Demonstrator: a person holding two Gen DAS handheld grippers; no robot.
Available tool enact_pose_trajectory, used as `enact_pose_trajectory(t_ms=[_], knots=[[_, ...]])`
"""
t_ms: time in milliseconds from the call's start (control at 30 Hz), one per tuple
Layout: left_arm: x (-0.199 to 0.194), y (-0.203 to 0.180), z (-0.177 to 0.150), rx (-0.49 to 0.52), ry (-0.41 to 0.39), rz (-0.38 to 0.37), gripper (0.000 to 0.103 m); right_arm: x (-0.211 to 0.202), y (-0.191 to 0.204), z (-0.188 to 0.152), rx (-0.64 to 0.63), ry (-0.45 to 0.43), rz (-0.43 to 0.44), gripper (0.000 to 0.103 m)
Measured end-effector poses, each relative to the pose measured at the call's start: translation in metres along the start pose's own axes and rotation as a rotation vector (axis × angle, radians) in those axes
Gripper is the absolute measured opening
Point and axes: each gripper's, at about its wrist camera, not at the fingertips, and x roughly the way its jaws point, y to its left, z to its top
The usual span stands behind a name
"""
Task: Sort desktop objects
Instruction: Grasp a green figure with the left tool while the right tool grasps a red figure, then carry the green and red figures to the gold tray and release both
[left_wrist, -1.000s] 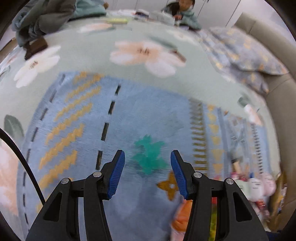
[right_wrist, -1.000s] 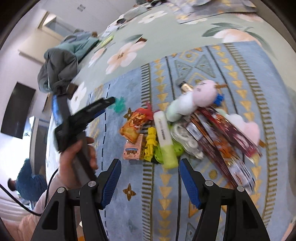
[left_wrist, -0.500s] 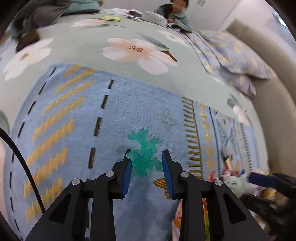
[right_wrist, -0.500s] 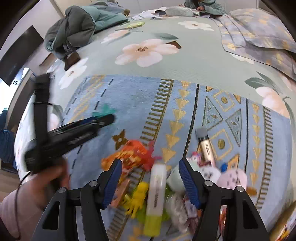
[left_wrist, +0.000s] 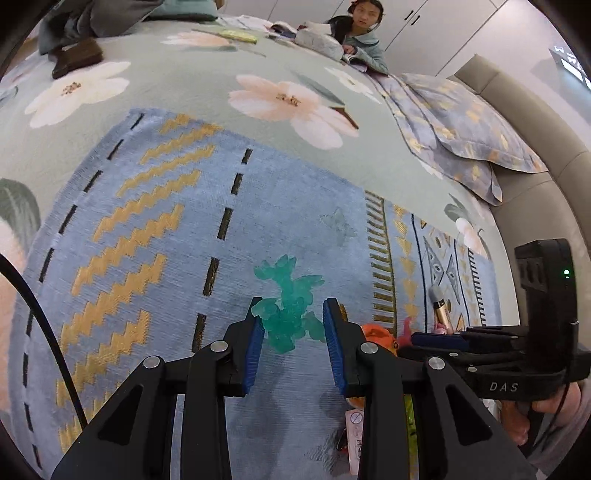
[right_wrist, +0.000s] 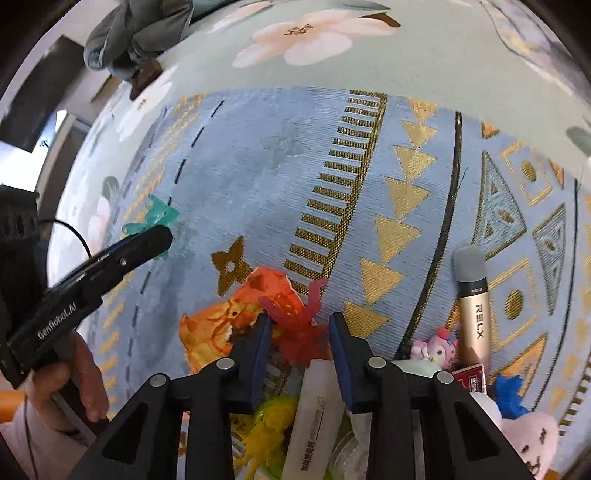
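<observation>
- Your left gripper (left_wrist: 293, 343) sits low in the centre of the left wrist view, its blue-padded fingers (left_wrist: 254, 350) spread apart on either side of the green toy figure (left_wrist: 286, 306). The pads look close to the toy, but there is a gap on the right side, so nothing is clamped.
- That green toy figure lies flat on the blue patterned rug (left_wrist: 147, 229), just right of a dashed black line in the weave. In the right wrist view it shows at the left edge (right_wrist: 157, 218), partly behind the tip of your left gripper (right_wrist: 147, 243).
- Your right gripper (right_wrist: 300, 343) is at the bottom centre of its own view, fingers (right_wrist: 341, 354) parted around the red toy figure (right_wrist: 299, 325), which lies on the rug (whether the pads touch it you cannot tell).
- The red figure overlaps an orange snack wrapper (right_wrist: 221, 325) to its left.
- Below it, between the arms of the gripper, lie a white highlighter pen (right_wrist: 314, 417) and a yellow toy figure (right_wrist: 266, 435).
- To the right, a gold vape stick (right_wrist: 474, 306) marked RELX lies upright in the frame, with a small pink figurine (right_wrist: 434, 349) beside its lower end and a pink plush toy (right_wrist: 532, 439) in the lower right corner.
- In the left wrist view, the rug lies on a floral bedspread (left_wrist: 184, 85), a patterned pillow (left_wrist: 461, 122) is at the upper right, and a seated person (left_wrist: 364, 33) is at the top.
</observation>
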Motion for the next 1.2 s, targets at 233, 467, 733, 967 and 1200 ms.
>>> enact_pose_trajectory(t_ms=[233, 467, 733, 967, 1200], knots=[[-0.011, 0.000, -0.004, -0.021, -0.014, 0.007, 0.028, 0.001, 0.004, -0.003, -0.073, -0.050, 0.018, 0.030], [-0.037, -0.011, -0.018, -0.036, -0.044, 0.031, 0.029, -0.010, -0.037, -0.013, 0.230, -0.116, 0.327, 0.012], [-0.081, -0.027, -0.058, -0.090, -0.058, 0.035, 0.029, -0.056, -0.047, -0.058, 0.491, -0.251, 0.729, 0.012], [-0.103, -0.071, -0.089, -0.055, -0.025, 0.002, 0.029, -0.098, 0.002, -0.126, 0.280, -0.213, 0.355, 0.012], [-0.100, -0.141, -0.124, 0.037, 0.027, -0.030, 0.029, -0.143, -0.005, -0.218, 0.192, -0.203, 0.073, 0.012]])
